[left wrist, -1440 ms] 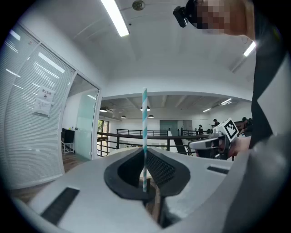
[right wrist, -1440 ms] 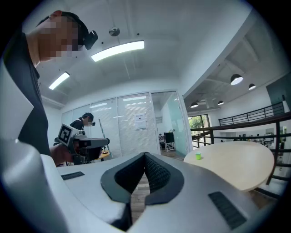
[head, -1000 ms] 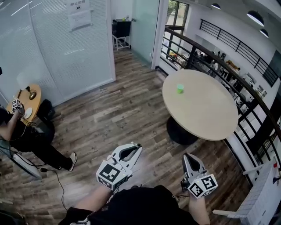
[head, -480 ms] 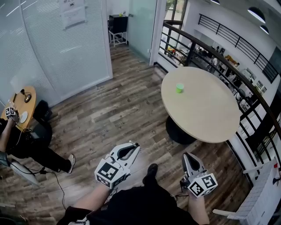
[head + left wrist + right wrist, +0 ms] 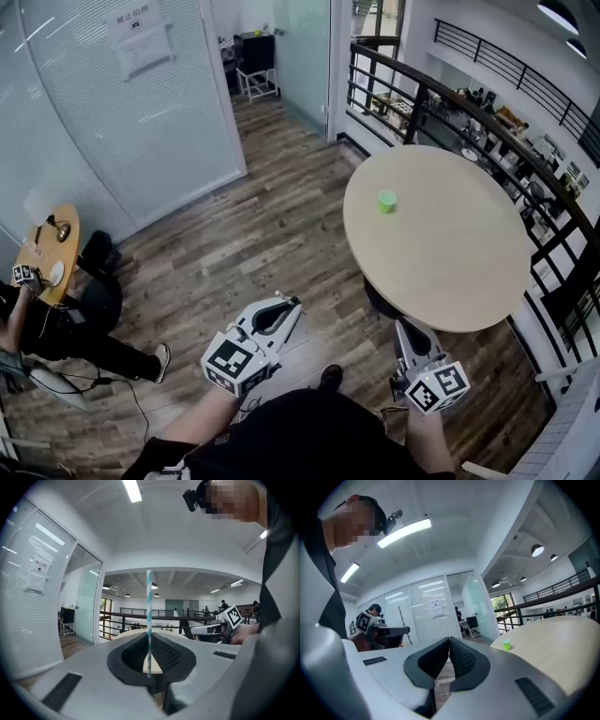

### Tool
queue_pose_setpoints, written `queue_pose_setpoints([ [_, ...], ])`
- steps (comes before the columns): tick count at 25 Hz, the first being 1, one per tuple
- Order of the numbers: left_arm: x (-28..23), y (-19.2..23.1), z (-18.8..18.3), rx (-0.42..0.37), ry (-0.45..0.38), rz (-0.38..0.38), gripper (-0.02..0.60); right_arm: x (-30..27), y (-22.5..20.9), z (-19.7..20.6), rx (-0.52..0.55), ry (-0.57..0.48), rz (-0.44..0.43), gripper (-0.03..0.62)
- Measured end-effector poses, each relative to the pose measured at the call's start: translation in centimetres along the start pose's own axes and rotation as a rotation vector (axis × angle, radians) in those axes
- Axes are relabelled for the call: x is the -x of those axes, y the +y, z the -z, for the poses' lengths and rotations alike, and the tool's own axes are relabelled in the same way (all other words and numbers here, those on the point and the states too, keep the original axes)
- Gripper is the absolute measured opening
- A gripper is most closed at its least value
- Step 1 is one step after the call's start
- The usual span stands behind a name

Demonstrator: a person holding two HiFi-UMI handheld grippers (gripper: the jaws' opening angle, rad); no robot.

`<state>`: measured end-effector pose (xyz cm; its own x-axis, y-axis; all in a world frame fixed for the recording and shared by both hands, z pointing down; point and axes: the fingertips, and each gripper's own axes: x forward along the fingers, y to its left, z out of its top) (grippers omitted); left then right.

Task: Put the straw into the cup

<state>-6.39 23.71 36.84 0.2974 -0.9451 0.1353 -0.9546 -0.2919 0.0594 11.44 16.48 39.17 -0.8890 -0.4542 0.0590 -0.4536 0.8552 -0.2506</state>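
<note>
A small green cup (image 5: 386, 201) stands alone on the round beige table (image 5: 441, 272), far ahead of both grippers; it also shows in the right gripper view (image 5: 506, 644). My left gripper (image 5: 289, 307) is held level over the wooden floor, shut on a white straw with teal stripes (image 5: 149, 616). The straw stands upright between the pads (image 5: 164, 653) and rises well above them. My right gripper (image 5: 403, 328) is near the table's close edge, with its jaws (image 5: 449, 640) shut and nothing between them.
A black metal railing (image 5: 450, 103) curves behind the table. A frosted glass wall (image 5: 122, 112) runs along the left. A seated person (image 5: 66, 328) is at the far left beside a small round table (image 5: 56, 239). Wooden floor (image 5: 262, 234) lies between me and the table.
Both grippers have moved forward together toward the round table, which now sits closer and larger in the head view. The straw stays in the left gripper.
</note>
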Motion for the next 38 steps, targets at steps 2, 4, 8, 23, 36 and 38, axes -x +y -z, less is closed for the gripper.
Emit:
queue_pose_setpoints([
  [2, -2.4, 0.8, -0.5, 0.002, 0.005, -0.005, 0.022, -1.1, -2.1, -0.5, -0.011, -0.015, -0.006, 0.021],
  [4, -4.6, 1.1, -0.8, -0.002, 0.008, -0.003, 0.021, -1.7, -3.8, -0.8, -0.018, -0.021, -0.021, 0.021],
  [8, -8.2, 1.7, -1.0, 0.009, 0.004, -0.004, 0.023, -3.2, -6.7, -1.3, -0.019, -0.014, -0.029, 0.021],
  [23, -19.2, 8.2, -0.8, 0.026, -0.008, 0.074, 0.023, -11.1, -14.0, -2.0, -0.041, 0.046, 0.03, 0.021],
  [36, -31.8, 18.7, -2.5, -0.013, 0.002, 0.233, 0.023, -23.0, -22.0, -4.9, -0.034, 0.042, 0.165, 0.021],
  [38, -33.6, 20.0, -3.4, -0.011, -0.003, 0.266, 0.021, -25.0, -22.8, -5.3, -0.041, 0.053, 0.177, 0.021],
])
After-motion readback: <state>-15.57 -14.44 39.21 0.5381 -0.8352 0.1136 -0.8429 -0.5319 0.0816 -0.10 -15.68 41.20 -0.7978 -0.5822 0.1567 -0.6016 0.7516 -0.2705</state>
